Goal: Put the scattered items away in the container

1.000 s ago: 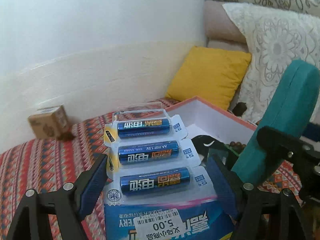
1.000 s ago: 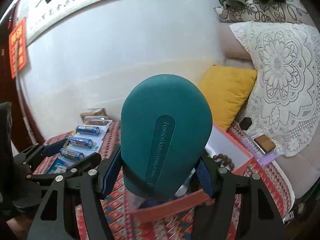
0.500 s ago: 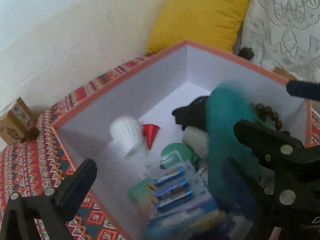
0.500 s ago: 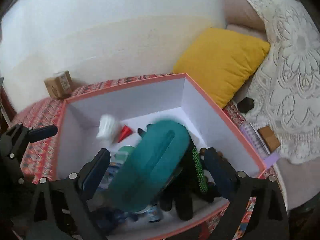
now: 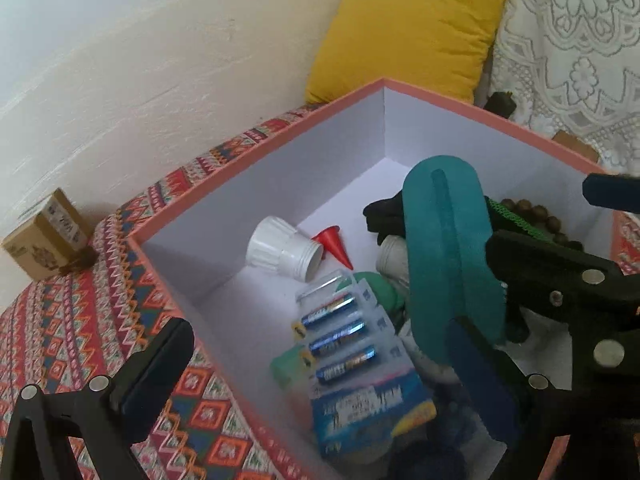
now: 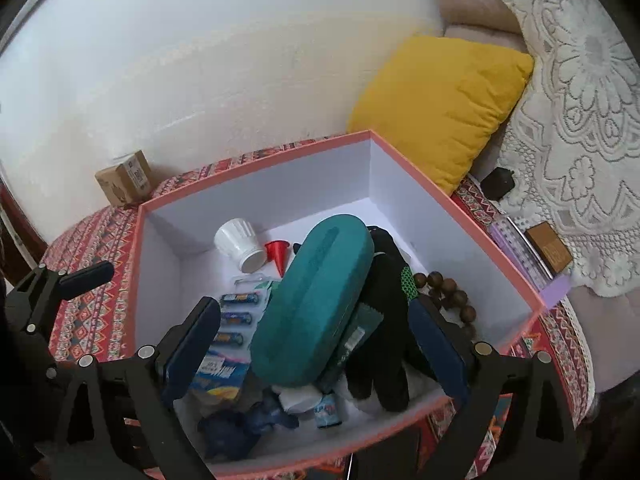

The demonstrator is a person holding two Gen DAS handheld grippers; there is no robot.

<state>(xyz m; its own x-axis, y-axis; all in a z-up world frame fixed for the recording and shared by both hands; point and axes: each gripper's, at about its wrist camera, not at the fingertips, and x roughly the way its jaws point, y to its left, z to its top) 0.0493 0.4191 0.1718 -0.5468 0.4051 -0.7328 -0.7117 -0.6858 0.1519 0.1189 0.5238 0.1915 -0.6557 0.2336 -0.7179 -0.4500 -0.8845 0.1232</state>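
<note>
Pink-rimmed box [image 6: 256, 164] on the patterned bedspread [image 5: 72, 320]. Inside it: teal case [image 6: 312, 312], battery pack [image 5: 340, 340] beside the case. Left tool [image 5: 320, 364] and right tool [image 6: 312, 344], both spread wide and empty, above the box.

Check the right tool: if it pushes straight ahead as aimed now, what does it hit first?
Most likely the teal case, which lies between the open fingers of the right tool, leaning on other items inside the box. Depth is unclear; the black glove beside it is close too.
</note>
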